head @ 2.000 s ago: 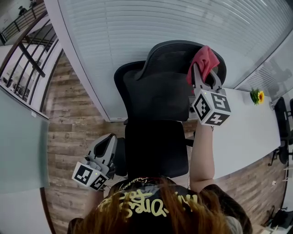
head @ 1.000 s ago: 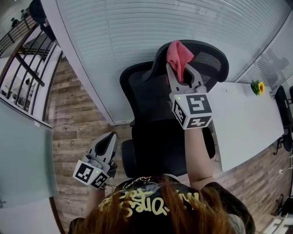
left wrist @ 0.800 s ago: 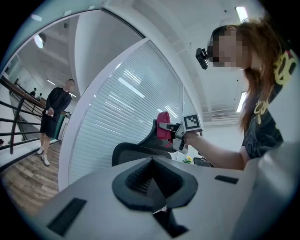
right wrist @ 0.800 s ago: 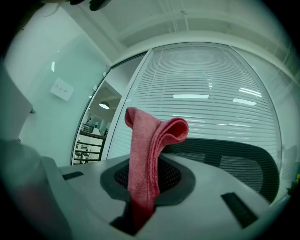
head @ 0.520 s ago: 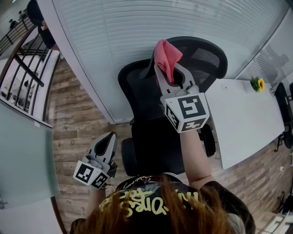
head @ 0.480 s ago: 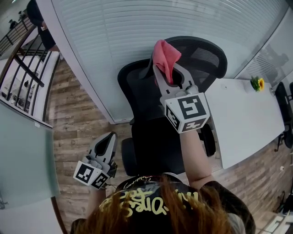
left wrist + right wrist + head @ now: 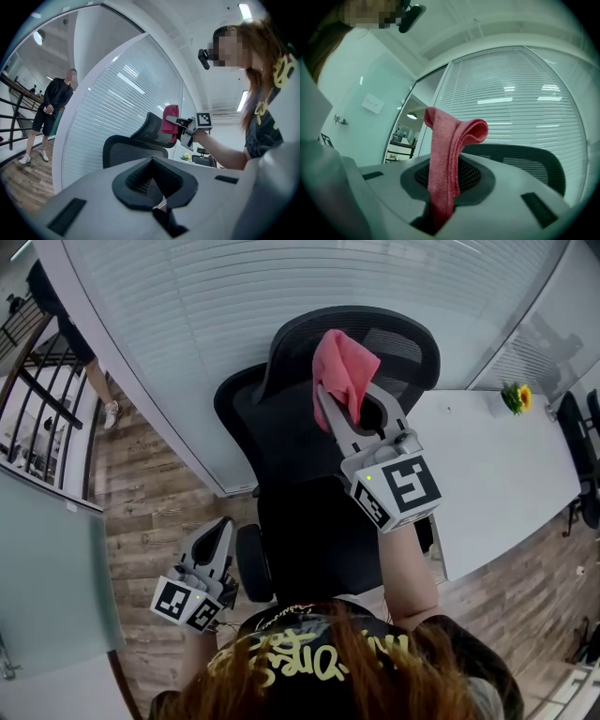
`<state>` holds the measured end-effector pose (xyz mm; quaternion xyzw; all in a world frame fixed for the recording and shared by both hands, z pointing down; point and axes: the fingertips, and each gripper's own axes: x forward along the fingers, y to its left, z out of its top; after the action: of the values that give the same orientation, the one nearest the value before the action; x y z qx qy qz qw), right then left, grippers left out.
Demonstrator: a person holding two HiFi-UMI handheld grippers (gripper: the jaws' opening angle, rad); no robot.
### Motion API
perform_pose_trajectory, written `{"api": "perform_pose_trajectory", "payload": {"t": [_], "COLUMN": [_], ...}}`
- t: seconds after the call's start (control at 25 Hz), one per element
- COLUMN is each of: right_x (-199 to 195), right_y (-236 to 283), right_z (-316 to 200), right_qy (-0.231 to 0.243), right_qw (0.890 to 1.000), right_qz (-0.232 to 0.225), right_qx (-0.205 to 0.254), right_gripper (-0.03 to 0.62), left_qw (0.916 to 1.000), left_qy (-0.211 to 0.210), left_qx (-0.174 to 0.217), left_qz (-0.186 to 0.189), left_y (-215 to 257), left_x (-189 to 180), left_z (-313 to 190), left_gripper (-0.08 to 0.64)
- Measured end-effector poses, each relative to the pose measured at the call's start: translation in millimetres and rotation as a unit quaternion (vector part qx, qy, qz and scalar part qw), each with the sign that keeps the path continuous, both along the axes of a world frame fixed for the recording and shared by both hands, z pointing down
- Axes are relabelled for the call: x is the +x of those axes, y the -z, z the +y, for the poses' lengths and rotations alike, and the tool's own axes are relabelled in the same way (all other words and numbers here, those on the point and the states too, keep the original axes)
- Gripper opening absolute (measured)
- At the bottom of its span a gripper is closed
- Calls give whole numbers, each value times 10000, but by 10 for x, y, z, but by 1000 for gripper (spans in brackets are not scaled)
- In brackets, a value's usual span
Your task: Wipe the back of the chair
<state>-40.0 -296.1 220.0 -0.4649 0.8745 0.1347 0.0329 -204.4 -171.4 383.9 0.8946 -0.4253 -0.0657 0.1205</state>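
- Head view: right claw (image 7: 349, 407), raised in front of the person, pinched shut on a red cloth (image 7: 343, 367); the cloth's free end bunches above the claw tips.
- Cloth position: over the mesh headrest (image 7: 398, 341) at the top of the black chair (image 7: 300, 427); in the left gripper view the cloth (image 7: 169, 123) seems to lie against that headrest (image 7: 152, 129).
- Right gripper view: cloth (image 7: 446, 173) folded double and clamped deep between the jaws, standing upright, with the headrest (image 7: 527, 164) just behind it.
- Left claw (image 7: 218, 532): held low beside the seat, well apart from the cloth; jaws pressed together on nothing.
- White bench (image 7: 487, 474): to the chair's right, carrying a small yellow flower (image 7: 515, 397).
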Motion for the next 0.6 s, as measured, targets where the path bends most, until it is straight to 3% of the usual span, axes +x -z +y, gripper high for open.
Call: {"api": "perform_pose_trajectory", "payload": {"t": [0.36, 0.6], "right_x": [1315, 1929], "right_y": [-67, -174], "right_z": [19, -8], "right_qy": [-1053, -1468], "right_qw": [9944, 9891], "right_qz": [12, 81], "right_qx": [-21, -86], "right_gripper": [69, 69], "left_qw": [9998, 9999], "left_qy": [-174, -106], "left_qx": [87, 80], "left_qz": [-16, -22], "left_y": [75, 61], "left_x": [656, 952], "left_z": [-27, 6], "left_gripper": [-9, -9]}}
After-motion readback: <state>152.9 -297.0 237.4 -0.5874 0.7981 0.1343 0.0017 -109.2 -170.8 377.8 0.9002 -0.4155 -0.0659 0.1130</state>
